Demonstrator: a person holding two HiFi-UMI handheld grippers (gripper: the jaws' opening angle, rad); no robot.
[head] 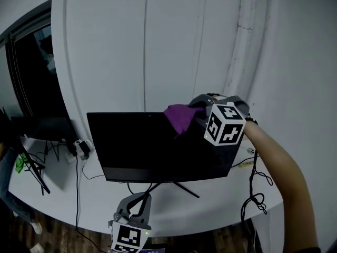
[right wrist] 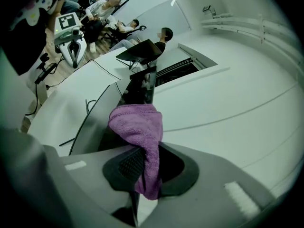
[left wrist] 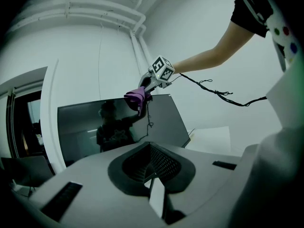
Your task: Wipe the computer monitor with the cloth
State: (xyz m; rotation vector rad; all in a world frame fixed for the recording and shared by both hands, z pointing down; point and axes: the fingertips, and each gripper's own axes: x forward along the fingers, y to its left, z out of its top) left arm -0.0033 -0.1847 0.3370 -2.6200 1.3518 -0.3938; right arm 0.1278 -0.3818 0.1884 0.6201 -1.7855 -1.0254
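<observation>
Nearest, left gripper (head: 136,204) hangs low at the bench's (head: 210,202) near edge, jaws closed on nothing. Right gripper (head: 197,112) clamps the purple cloth (head: 180,117) against the monitor's (head: 142,146) upper edge, right of centre. Wiping judged under way; lower screen apparently outstanding.

table (head: 221,200): white, curved edge | monitor (head: 158,146) stands on it (splayed legs) | cables (head: 77,183) lie left

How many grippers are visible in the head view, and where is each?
2. The right gripper holds the purple cloth at the top right corner of the monitor; the left gripper is low, before its stand.
</observation>
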